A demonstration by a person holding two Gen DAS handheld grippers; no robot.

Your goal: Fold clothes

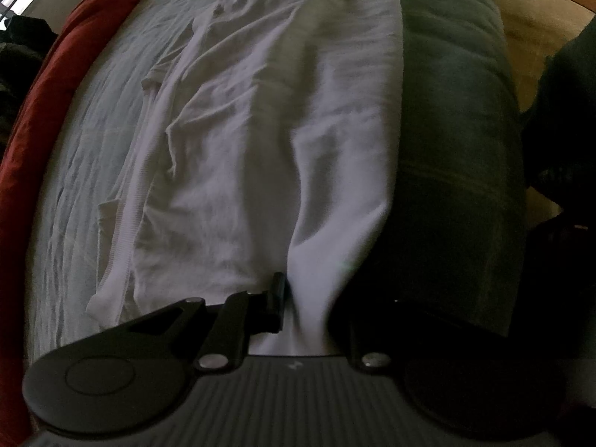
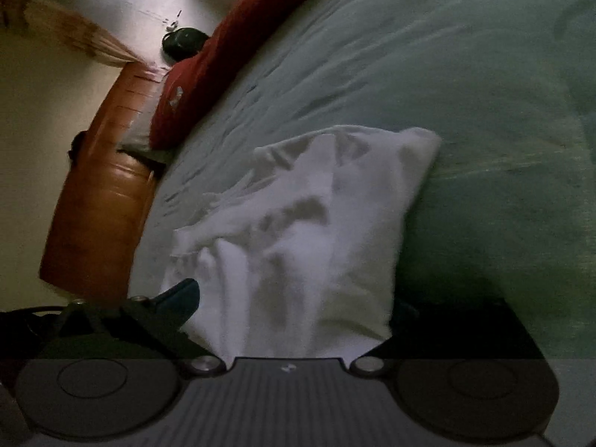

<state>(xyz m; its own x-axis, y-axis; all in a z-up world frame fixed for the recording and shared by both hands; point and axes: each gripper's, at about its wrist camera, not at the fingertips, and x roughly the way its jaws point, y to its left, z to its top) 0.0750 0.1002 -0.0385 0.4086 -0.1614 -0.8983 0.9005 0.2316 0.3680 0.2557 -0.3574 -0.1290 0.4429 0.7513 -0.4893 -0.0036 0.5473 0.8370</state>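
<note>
**Both grippers on white garment**

While spread long on the bed (image 1: 74, 171), white garment (image 1: 242, 149) running straight ahead of left gripper (image 1: 298, 298), pinched at near edge. Right gripper (image 2: 294, 305) wider, cloth bunched between fingers; grip uncertain.

Right gripper (image 2: 294, 309) low over bed, fingers spread wide apart. White garment (image 2: 309, 223) bunched between them, rumpled, far corner raised. Left finger (image 2: 178, 294) dark, teal pad, touching cloth edge; right finger mostly in shadow, contact unclear. Pale green bedsheet (image 2: 409, 56) beneath, wrinkled. Red blanket (image 2: 238, 48) along far bed edge. Orange-brown wooden bed frame (image 2: 100, 205) at left.
</note>
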